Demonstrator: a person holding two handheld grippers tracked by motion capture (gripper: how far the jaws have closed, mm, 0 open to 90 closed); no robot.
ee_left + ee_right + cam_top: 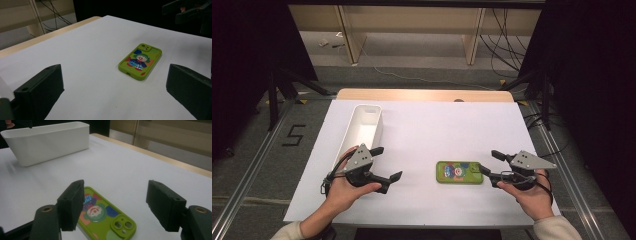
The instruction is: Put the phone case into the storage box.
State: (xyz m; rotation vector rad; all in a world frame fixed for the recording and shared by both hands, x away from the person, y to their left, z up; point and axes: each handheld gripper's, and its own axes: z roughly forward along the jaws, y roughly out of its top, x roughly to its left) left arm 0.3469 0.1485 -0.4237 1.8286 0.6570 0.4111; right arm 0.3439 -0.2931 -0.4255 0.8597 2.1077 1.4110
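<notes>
A phone in a green case with a cartoon clown [459, 172] lies flat on the white table [437, 130], right of centre near the front. My right gripper [488, 161] is at the phone's right end with its jaws open. In the right gripper view the phone's camera end [105, 220] lies low between the spread jaws, and neither pad presses on it. My left gripper [388, 163] is held to the left of the phone, open wide and holding nothing. It points at the phone [140, 61] from some way off.
A long white bin [364, 125] stands at the table's left side, just behind the left hand, and it also appears in the right gripper view [47, 141]. The other gripper [185, 10] shows in the top right corner. The table's wooden far edge [422, 95] runs behind.
</notes>
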